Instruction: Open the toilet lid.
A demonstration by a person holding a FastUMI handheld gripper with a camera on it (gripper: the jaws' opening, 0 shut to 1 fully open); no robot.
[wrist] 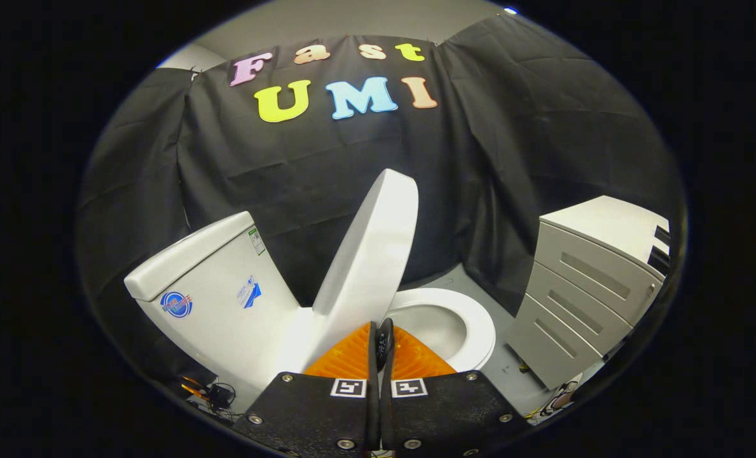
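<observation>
The white toilet lid (371, 254) is lifted off the seat and stands steeply tilted, between the seat ring (476, 331) and the tank (206, 286). The bowl (432, 324) shows open beneath it. My gripper (381, 334) is shut, its two fingers pressed together with no gap and nothing visible between them. The fingertips sit right at the lid's near lower edge, on its underside facing the bowl; whether they touch it is unclear.
A grey cabinet (581, 286) with several drawers stands on the far side of the toilet from the tank. Black cables (215, 394) lie on the floor by the tank's base. Black cloth walls close in behind.
</observation>
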